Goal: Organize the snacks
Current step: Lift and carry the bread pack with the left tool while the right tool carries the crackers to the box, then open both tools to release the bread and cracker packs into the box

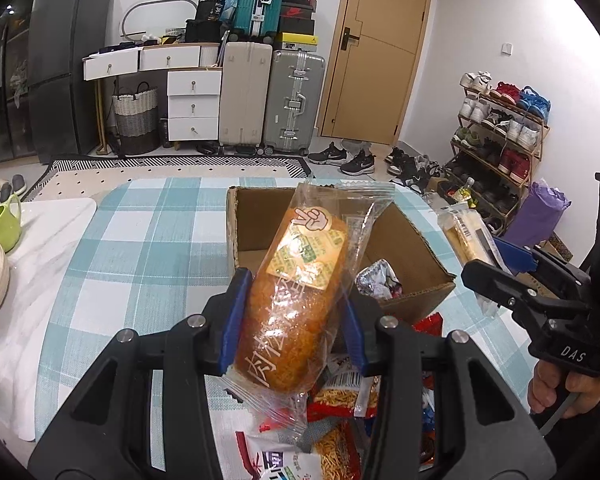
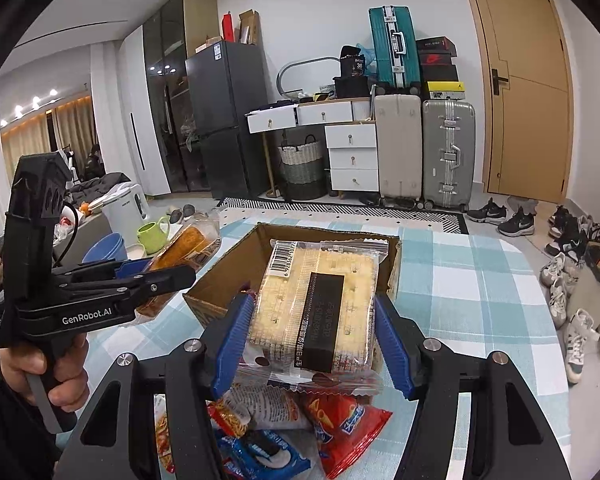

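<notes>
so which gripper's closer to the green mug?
Left. The left gripper, shut on the orange bread roll, sits on the green mug side. The right gripper, holding the cracker pack, is across the cardboard box.

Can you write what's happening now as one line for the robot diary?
left gripper: holding bread pack | right gripper: holding cracker pack | both raised near cardboard box | loose snacks below

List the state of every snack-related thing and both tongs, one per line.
Left tongs: shut on the floss bread pack, held in the air.
Floss bread pack: sealed, tilted.
Right tongs: shut on the cracker pack.
Cracker pack: sealed, lifted near the box.
Cardboard box: open, one wrapped snack visible inside.
Loose snack packets: piled on the checked tablecloth.
</notes>
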{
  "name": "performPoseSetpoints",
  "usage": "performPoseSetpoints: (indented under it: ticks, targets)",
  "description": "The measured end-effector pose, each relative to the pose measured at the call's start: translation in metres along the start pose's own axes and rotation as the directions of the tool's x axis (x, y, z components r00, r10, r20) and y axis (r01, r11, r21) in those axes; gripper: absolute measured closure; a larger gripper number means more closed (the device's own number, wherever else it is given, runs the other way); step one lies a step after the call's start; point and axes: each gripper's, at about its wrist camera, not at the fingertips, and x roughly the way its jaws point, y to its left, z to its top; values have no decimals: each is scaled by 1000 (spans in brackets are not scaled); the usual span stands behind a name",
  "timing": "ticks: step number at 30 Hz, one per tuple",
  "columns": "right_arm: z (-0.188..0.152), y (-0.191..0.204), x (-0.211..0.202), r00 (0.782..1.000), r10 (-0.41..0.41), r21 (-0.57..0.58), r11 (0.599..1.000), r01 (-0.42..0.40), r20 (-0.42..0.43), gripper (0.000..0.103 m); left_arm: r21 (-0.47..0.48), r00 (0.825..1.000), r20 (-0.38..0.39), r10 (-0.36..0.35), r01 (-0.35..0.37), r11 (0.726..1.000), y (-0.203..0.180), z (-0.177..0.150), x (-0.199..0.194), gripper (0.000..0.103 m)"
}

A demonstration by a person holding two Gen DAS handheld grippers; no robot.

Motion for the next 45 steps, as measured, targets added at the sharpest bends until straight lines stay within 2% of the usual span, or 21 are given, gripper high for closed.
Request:
performPoseSetpoints:
  ticks: [17, 30, 38, 40, 41, 42, 43, 44, 45]
  targets:
    - [12, -11, 42, 999, 26, 38, 999, -25, -26, 42, 34, 999, -30, 27, -26, 999, -3, 18, 54, 63]
    - [14, -18, 68, 999, 15, 55, 998, -13, -49, 42, 66, 998, -50, 39, -36, 997, -10, 27, 89, 65]
    - [17, -22, 75, 998, 24, 78, 997, -19, -54, 41, 73, 998, -60, 30, -26, 997, -12, 31, 97, 65]
    - [18, -23, 70, 999, 18, 68, 998, -15, -37, 36, 73, 998, -56, 30, -26, 997, -11, 32, 94, 64]
    - [18, -23, 66, 999, 17, 63, 998, -15, -32, 29, 71, 998, -59, 27, -23, 997, -11, 33, 93, 59]
    - [19, -23, 63, 1000, 16, 61, 998, -14, -26, 26, 63, 998, -67, 20, -16, 998, -10, 32, 90, 46]
    - [19, -24, 58, 1000, 11, 63, 998, -10, -15, 20, 54, 997, -70, 19, -15, 998, -8, 32, 86, 39]
    - [19, -25, 54, 1000, 8, 64, 998, -7, -10, 14, 48, 998, -67, 19, -15, 999, -7, 31, 82, 24]
    - [18, -26, 49, 1000, 5, 66, 998, -5, -5, 10, 41, 998, -57, 20, -18, 999, -5, 29, 75, 17]
